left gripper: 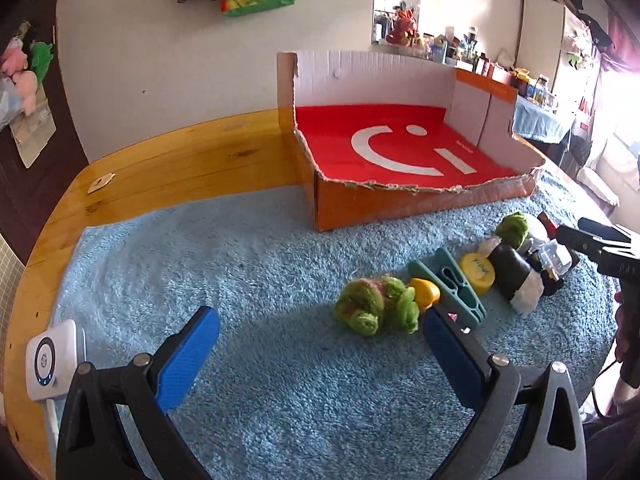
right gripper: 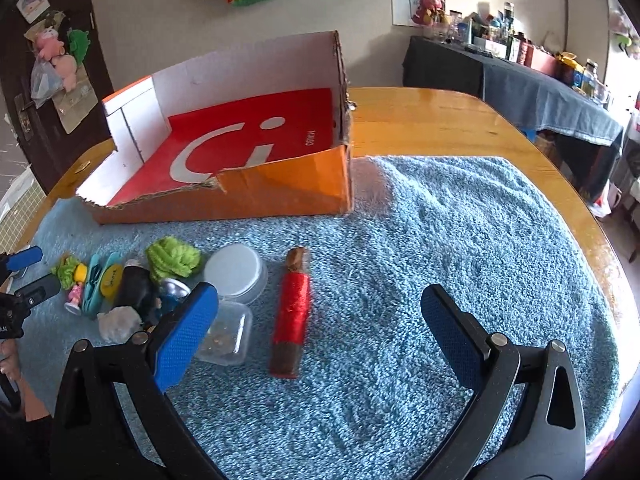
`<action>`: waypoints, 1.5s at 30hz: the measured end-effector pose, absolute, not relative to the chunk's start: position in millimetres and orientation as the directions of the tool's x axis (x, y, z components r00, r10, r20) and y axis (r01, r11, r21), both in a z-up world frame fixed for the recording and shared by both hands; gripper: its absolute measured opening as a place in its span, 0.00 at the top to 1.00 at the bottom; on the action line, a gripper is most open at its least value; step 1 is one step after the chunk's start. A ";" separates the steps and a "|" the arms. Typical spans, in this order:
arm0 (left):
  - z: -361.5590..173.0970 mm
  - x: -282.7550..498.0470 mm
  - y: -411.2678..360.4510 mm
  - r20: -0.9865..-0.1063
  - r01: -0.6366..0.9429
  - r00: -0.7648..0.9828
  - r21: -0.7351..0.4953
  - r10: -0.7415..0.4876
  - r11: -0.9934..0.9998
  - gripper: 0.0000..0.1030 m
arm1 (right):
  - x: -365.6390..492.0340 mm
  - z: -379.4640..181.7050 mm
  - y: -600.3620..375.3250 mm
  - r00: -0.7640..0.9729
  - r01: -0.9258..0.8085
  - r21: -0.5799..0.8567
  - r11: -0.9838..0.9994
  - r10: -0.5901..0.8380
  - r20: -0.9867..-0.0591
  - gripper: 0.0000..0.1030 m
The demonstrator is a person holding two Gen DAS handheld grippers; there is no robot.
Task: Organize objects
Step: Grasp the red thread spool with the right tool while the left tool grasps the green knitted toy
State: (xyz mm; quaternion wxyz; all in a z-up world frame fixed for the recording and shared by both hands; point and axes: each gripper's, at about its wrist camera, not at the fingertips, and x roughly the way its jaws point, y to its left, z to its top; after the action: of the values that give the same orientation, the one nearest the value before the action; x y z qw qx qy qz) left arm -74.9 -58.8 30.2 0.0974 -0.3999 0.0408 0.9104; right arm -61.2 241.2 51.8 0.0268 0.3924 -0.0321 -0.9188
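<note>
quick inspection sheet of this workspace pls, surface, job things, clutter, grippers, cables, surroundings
surface: wooden table under a blue towel.
job's things: empty cardboard box; red thread spool, round lid, clear container, teal clip, green yarn lie on the towel.
clutter: white device at the table edge.
grippers: left gripper and right gripper open, empty.
cables: nothing seen.
surroundings: plush toys hang on the door; crowded shelf behind.

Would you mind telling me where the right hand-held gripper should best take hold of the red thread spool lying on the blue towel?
Grip the red thread spool across its red-wound middle, coming from above. It lies flat, long axis pointing toward the cardboard box, so its narrow sides probably fit the open right hand-held gripper. Mind the clear plastic container close on its left.
</note>
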 end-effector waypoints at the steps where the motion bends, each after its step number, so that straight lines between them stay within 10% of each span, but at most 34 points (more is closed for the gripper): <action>1: 29.1 -75.8 -57.5 -0.739 -0.219 -0.658 0.002 0.146 -0.976 0.00 | -62.3 51.1 242.0 -0.688 0.020 0.076 -0.997 -0.069 -0.723 0.00; 28: 18.5 -90.4 -40.5 -0.758 -0.290 -0.631 0.032 0.166 -0.956 0.17 | -65.1 47.4 250.5 -0.661 0.027 0.055 -0.998 -0.059 -0.748 0.13; 36: 19.3 -91.1 -33.1 -0.749 -0.332 -0.616 -0.034 0.244 -0.943 0.55 | -62.3 44.5 238.0 -0.670 0.073 0.007 -0.997 -0.054 -0.740 0.48; 38: 18.8 -89.2 -30.0 -0.743 -0.338 -0.620 -0.037 0.252 -0.940 0.56 | -60.2 44.3 233.2 -0.680 0.105 0.014 -0.994 -0.082 -0.729 0.68; 45: 20.4 -82.9 -30.2 -0.720 -0.322 -0.646 -0.043 0.253 -0.946 0.59 | -54.0 43.6 235.5 -0.690 0.138 0.109 -0.984 -0.175 -0.703 0.86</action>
State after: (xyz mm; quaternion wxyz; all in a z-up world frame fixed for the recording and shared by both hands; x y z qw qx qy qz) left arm -82.9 -30.2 20.4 0.1587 -0.3897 0.0445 0.9061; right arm -54.0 235.5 43.6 0.0851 0.3846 -0.0235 -0.9189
